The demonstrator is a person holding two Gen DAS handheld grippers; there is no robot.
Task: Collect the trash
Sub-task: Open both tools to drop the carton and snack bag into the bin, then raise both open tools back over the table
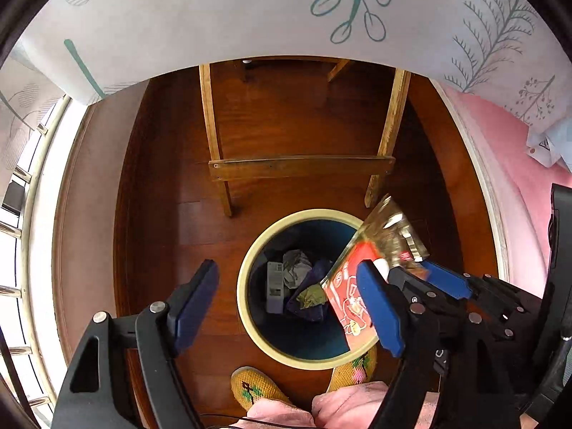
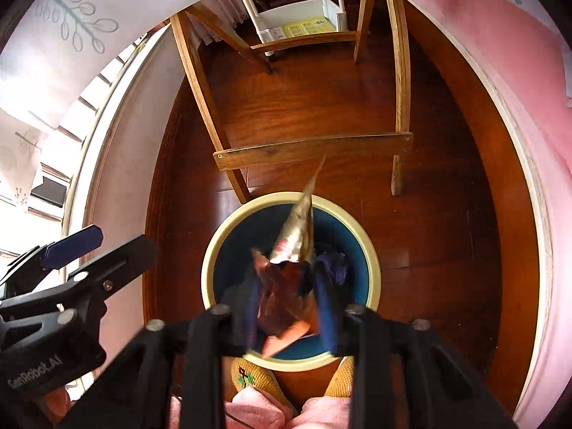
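We hold both grippers above the round waste bin [image 1: 250,325] on the wooden floor. The left gripper [image 1: 286,307] stands wide open and empty. The right gripper [image 2: 289,307] has its blue pads parted around a red-and-foil snack wrapper [image 2: 296,239] over the bin; blur hides any contact. Crumpled trash [image 1: 296,268] lies inside the bin.

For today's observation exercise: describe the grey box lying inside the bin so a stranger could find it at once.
Start at the round blue bin with a cream rim on the wooden floor. Inside, the grey rectangular box lies along the left wall. Unlike the crumpled paper beside it, it is flat-sided and straight-edged.
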